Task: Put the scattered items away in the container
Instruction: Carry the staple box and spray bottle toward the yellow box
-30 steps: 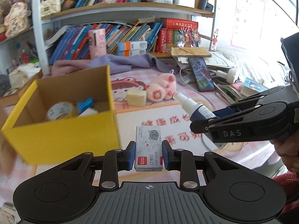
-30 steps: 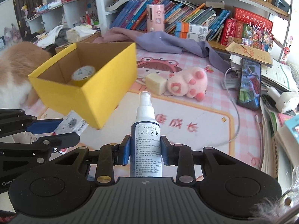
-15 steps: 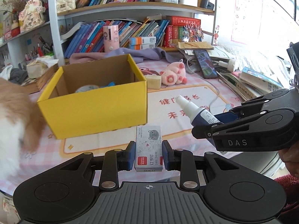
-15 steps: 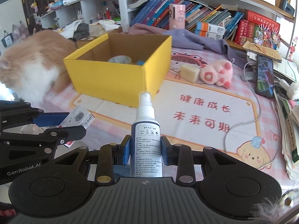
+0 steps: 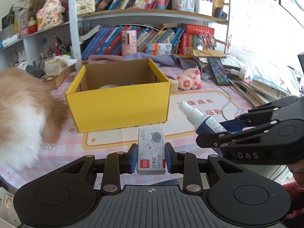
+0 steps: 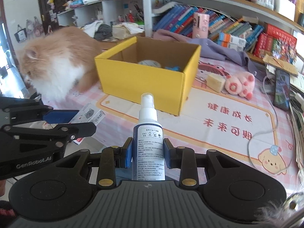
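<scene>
Left wrist: "DAS" on right tongs (image 5: 218,131), "24/6" on staple box (image 5: 151,151).

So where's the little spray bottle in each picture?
Left wrist view: the spray bottle is at the right, slanting out of the right tool.
Right wrist view: the bottle stands upright at bottom centre, between that tool's pads.
Shared landmark: the yellow box behind it.

Home study room, crammed bookshelves (image 5: 148,36), plush toy (image 5: 189,78), cat (image 6: 55,62) on table
</scene>
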### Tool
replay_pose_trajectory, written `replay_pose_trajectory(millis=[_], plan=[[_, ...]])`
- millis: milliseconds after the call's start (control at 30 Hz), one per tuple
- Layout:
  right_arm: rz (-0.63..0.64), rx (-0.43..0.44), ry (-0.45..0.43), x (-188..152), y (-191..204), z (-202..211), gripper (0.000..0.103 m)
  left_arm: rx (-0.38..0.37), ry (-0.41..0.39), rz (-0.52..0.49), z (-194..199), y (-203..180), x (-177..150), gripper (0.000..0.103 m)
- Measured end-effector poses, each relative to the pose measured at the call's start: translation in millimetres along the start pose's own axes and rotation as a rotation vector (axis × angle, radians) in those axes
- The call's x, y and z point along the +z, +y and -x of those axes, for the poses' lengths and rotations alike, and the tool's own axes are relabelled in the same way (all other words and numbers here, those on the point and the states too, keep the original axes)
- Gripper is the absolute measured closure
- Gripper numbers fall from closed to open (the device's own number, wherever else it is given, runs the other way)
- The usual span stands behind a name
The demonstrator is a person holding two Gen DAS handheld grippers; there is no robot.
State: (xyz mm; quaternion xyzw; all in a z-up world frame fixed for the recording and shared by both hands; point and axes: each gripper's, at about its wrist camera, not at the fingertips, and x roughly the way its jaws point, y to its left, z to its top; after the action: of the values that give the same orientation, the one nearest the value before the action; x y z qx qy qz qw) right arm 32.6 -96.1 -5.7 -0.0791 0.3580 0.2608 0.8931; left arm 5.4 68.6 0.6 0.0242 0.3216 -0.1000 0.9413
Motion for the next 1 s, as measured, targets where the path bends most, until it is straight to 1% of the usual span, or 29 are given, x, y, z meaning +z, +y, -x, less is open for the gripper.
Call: replay_pose_trajectory(millis=[167,333,500,633,733,867,1000], plan=[[0.018,0.004,-0.006,4.9,10.7,-0.6,0.073,0.005,-0.018,-0.002,7.3,6.0,-1.8,0.075],[0.019,0.011,-0.018,12.8,12.6,0.5,0.073,0.019,-0.025,0.043,10.3,16.4,-2.2,0.075],[0.009,0.004,0.000,14.3,10.6,-3.0,0.073,0.010,-0.018,0.039,7.3,15.1,-2.0,0.075],[0.017,0.014,0.003,15.1,10.3,-7.2,0.073,0.019,-0.008,0.042,4.2,15.7,-1.5,0.075],[0.012,0.014,0.000,18.5,6.8,-10.5,0.073,0.022,-0.001,0.037,1.7,15.6,1.7,0.075],[0.019,0.015,-0.016,26.6,1.5,-14.3,0.073,0.032,-0.023,0.022,-1.2,13.1,11.1,0.075],[0.032,0.026,-0.024,37.0,-4.2,-19.4,0.073,0.043,-0.025,0.024,-6.4,13.8,17.4,0.075]])
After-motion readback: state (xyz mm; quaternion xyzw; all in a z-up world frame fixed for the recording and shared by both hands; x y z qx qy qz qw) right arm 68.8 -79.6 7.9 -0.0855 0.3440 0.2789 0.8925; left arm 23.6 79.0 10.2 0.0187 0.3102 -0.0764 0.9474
